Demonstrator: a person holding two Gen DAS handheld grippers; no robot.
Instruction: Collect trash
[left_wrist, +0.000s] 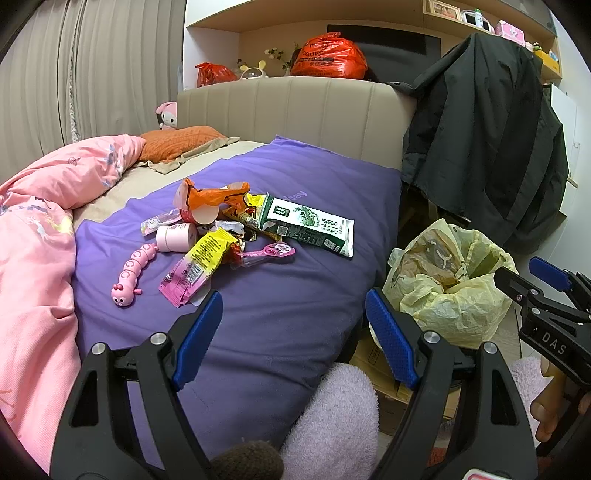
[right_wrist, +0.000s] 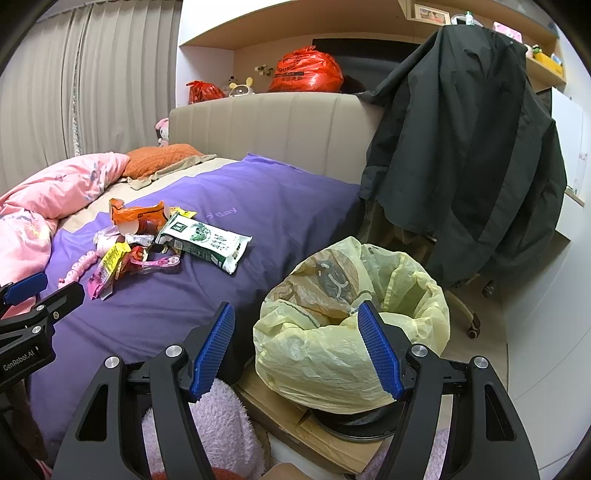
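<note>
At 11 o'clock of the left gripper (left_wrist: 293, 325), wrapper pile (left_wrist: 229, 225) on purple blanket (left_wrist: 288, 306); both grippers wide open, empty, right gripper (right_wrist: 295, 339) before yellow-lined bin (right_wrist: 354, 314).

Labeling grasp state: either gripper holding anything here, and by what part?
Nothing held. Left gripper and right gripper are both open and empty; the wrappers lie untouched on the purple blanket.

Purple blanket (left_wrist: 280, 295), plain, with pale lettering. Pink quilt (left_wrist: 40, 229) printed with small figures. Orange pillow (left_wrist: 177, 142). Beige headboard (left_wrist: 295, 110), vertically ribbed. Green-and-white wipes pack (left_wrist: 310, 225), leaf motif. Yellow wrapper (left_wrist: 212, 251) with black print. Pink wrapper (left_wrist: 184, 282). Orange crumpled bag (left_wrist: 210, 194). Pink caterpillar toy (left_wrist: 129, 273). Pale yellow bin liner (right_wrist: 351, 314), translucent. Dark green-black jacket (right_wrist: 472, 147). Both tongs: black frames, blue ribbed pads (left_wrist: 197, 343).
</note>
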